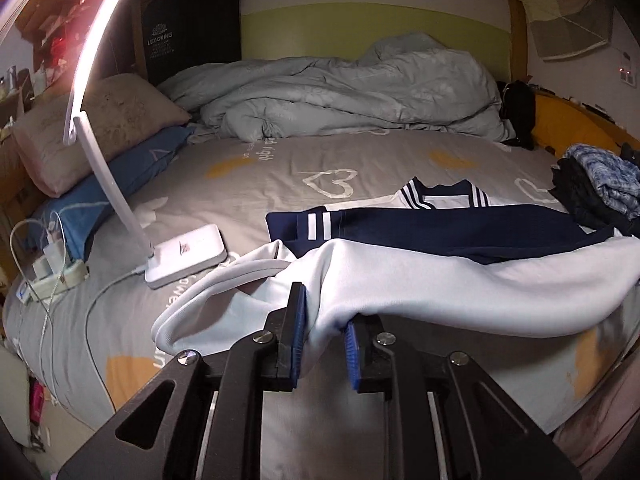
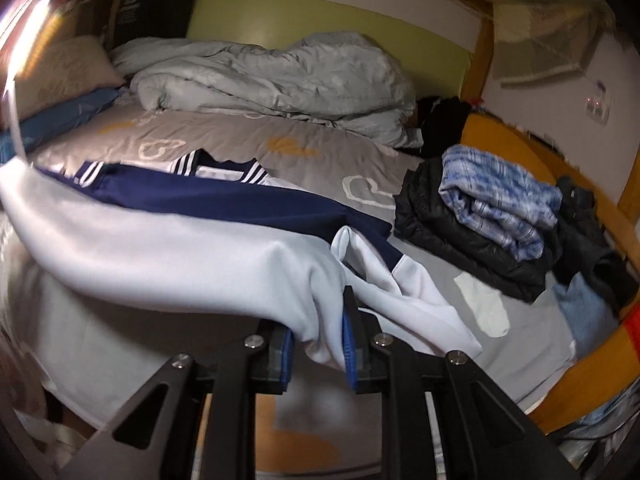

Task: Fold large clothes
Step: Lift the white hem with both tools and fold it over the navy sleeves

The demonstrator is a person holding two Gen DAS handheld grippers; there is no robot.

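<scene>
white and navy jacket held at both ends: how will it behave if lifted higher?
Likely floppy: the jacket sags between the left tongs and right tongs. The fabric looks smooth, so it may slip from a shallow pinch. The navy sleeve lying on the bed would probably trail behind.

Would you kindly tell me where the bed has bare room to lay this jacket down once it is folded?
The widest bare stretch of grey sheet lies between the rumpled duvet and the jacket. A smaller patch sits past the jacket's collar, before the clothes pile. It is crowded at the lamp base and charger cables.
</scene>
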